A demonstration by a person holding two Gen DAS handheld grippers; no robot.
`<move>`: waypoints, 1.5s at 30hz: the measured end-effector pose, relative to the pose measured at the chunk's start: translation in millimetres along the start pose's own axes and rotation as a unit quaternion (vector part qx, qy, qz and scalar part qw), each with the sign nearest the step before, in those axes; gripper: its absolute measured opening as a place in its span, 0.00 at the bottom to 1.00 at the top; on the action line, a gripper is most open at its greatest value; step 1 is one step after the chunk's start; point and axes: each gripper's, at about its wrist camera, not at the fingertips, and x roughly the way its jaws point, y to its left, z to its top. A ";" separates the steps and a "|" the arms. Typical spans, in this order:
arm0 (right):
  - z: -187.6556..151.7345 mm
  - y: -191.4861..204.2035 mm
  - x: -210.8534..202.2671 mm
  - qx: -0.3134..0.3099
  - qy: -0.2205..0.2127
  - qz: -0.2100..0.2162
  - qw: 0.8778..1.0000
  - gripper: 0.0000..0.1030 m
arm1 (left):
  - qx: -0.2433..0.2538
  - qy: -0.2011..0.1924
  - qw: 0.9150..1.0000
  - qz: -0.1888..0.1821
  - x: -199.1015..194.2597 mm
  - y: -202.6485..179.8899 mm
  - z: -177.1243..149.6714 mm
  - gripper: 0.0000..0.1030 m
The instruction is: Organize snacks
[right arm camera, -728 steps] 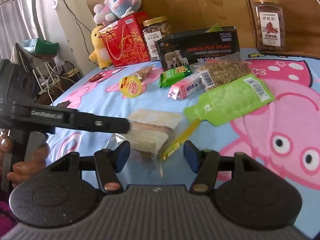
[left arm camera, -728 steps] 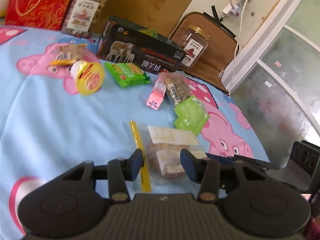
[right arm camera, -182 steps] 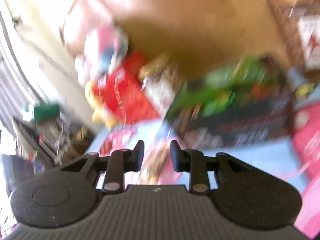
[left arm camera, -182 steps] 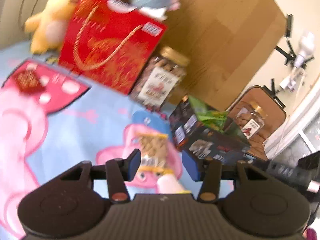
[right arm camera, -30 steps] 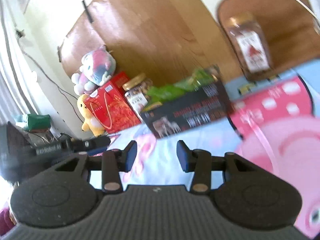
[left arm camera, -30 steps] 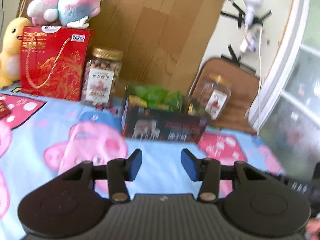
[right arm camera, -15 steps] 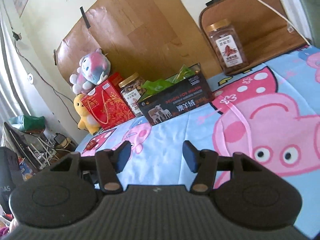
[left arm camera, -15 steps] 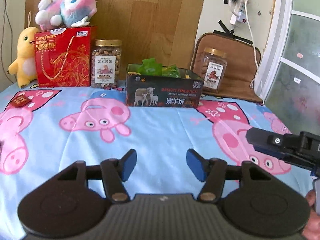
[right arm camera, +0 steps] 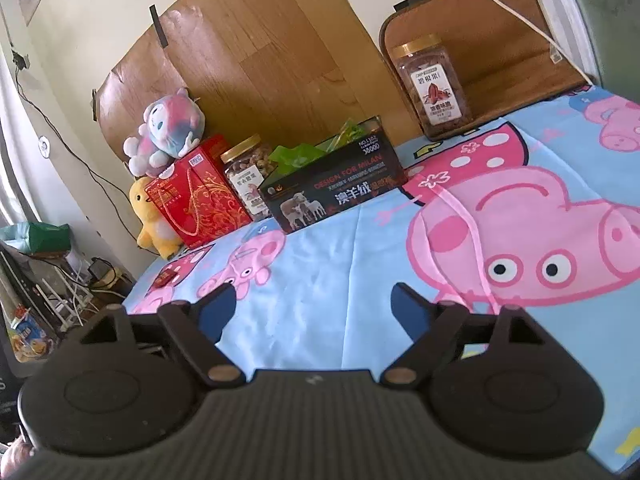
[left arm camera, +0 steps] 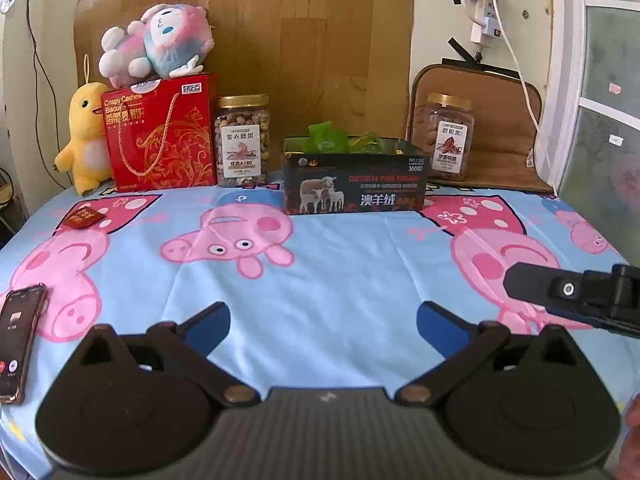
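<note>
Snack packets [left arm camera: 344, 142] in black box [left arm camera: 354, 190]; phone [left arm camera: 18, 342] only in left-wrist view.

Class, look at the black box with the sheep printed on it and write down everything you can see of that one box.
The black box is a low, wide, open-topped carton, probably glossy card. Its front shows a picture of sheep at the left, red "DESIGN FOR MILAN" lettering and white Chinese characters. It stands upright on the blue pig-print cloth near the far edge, between two gold-lidded nut jars that stand apart from it. Green snack packets poke above its rim. Neither gripper touches it.
</note>
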 end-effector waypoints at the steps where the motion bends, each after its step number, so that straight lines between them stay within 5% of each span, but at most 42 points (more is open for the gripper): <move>1: -0.6 0.8 -0.1 0.000 0.001 -0.001 1.000 0.84 | -0.004 0.002 1.000 -0.002 -0.5 0.6 0.1 1.00; 24: -10.5 9.8 -2.9 -0.002 -0.003 -0.014 1.000 0.85 | -0.042 0.022 0.999 0.026 1.8 15.9 -8.2 1.00; 45: -15.9 10.3 -8.4 0.004 -0.025 -0.032 0.999 0.85 | -0.056 0.027 0.998 -0.006 -2.9 16.5 -12.5 1.00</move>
